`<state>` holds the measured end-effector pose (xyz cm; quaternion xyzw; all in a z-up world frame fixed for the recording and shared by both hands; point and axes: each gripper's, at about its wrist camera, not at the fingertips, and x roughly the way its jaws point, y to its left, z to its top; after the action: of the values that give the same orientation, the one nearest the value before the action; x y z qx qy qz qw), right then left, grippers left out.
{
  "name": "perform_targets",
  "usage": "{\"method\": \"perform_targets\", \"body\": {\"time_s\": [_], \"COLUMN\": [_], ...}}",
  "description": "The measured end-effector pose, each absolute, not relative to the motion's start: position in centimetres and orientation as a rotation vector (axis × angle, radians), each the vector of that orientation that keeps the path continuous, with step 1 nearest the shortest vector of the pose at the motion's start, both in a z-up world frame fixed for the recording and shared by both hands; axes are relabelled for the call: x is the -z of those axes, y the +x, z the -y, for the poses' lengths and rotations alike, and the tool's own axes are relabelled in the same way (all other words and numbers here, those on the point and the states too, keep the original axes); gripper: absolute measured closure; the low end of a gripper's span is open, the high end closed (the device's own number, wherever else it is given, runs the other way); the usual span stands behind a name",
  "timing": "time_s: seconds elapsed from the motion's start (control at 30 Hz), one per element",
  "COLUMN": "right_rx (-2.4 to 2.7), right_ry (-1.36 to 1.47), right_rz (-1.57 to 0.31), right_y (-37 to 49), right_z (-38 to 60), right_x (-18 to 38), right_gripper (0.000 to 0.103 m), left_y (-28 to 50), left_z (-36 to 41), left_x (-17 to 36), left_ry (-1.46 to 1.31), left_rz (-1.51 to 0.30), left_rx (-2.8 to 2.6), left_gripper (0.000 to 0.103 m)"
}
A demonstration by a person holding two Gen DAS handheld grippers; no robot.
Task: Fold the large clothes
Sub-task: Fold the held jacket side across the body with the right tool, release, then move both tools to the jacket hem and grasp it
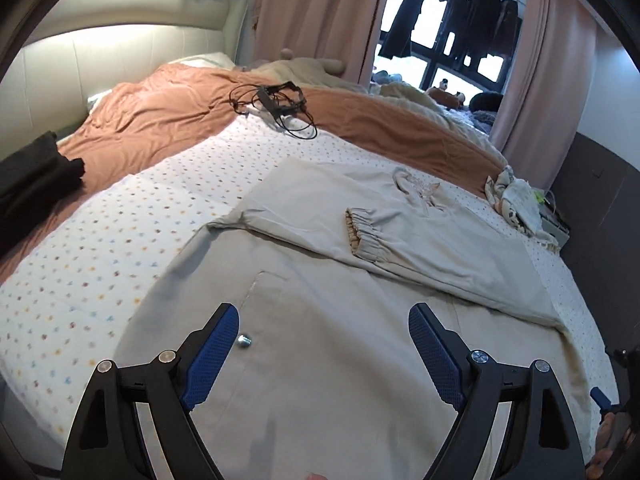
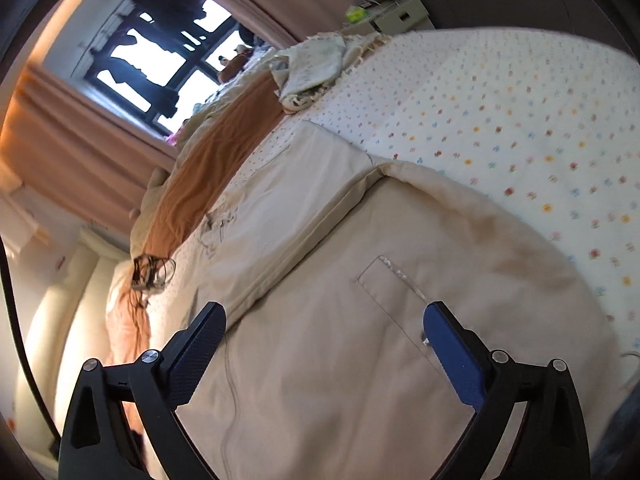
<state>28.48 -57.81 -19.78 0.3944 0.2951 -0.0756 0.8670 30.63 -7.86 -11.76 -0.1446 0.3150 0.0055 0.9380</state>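
So in your left wrist view, your left gripper (image 1: 323,324) sits at the bottom of the frame with its blue pads spread wide and nothing between them, just hanging over the beige jacket (image 1: 320,288) spread across the middle and lower part of the picture. One sleeve is folded across the jacket's body, its gathered cuff (image 1: 360,232) lying right of center. There's a small metal snap (image 1: 244,341) on the jacket right beside your left pad. The jacket lies on a dotted sheet (image 1: 120,220), with an orange blanket (image 1: 160,108) further up and a tangle of black cables (image 1: 280,104) near the top middle. Over in the right wrist view everything's tilted: your right gripper (image 2: 325,322) is also wide open and empty at the bottom, the jacket fills the center and lower frame, and a crumpled pale cloth (image 2: 312,68) sits near the top.
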Motion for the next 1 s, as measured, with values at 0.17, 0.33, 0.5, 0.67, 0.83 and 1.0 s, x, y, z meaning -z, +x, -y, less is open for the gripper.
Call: {"method": "perform_targets", "body": {"time_s": [0.17,0.33,0.5,0.67,0.83,1.0], "right_rx": [0.176,0.200,0.224,0.280,0.291,0.273], "right_ry": [0.693,0.635,0.570,0.529,0.515,0.551], "right_rz": [-0.613,-0.590,-0.558,-0.565,-0.573,-0.592], "right_y": [24.4,20.5,16.9,14.4,11.9,9.9], "right_z": [56.5,56.0,55.3,54.7,54.8,56.1], "right_x": [18.1,17.3,16.6,16.7,17.4,18.3], "right_gripper": [0.003,0.003,0.003,0.003,0.003,0.003], "left_y": [26.3,22.9,19.8,18.0,15.8,13.9], "left_z": [7.7,7.1,6.6,5.1,3.6,1.5], "left_x": [10.5,10.6,10.0,10.1,10.0,10.0], "left_ry": [-0.236,-0.242,-0.218,-0.236,-0.268,-0.337], "left_rz": [-0.580,-0.535,-0.445,-0.459,-0.465,-0.498], "left_rx": [0.013,0.014,0.035,0.029,0.024,0.031], "left_gripper": [0.016,0.016,0.016,0.016,0.016,0.016]}}
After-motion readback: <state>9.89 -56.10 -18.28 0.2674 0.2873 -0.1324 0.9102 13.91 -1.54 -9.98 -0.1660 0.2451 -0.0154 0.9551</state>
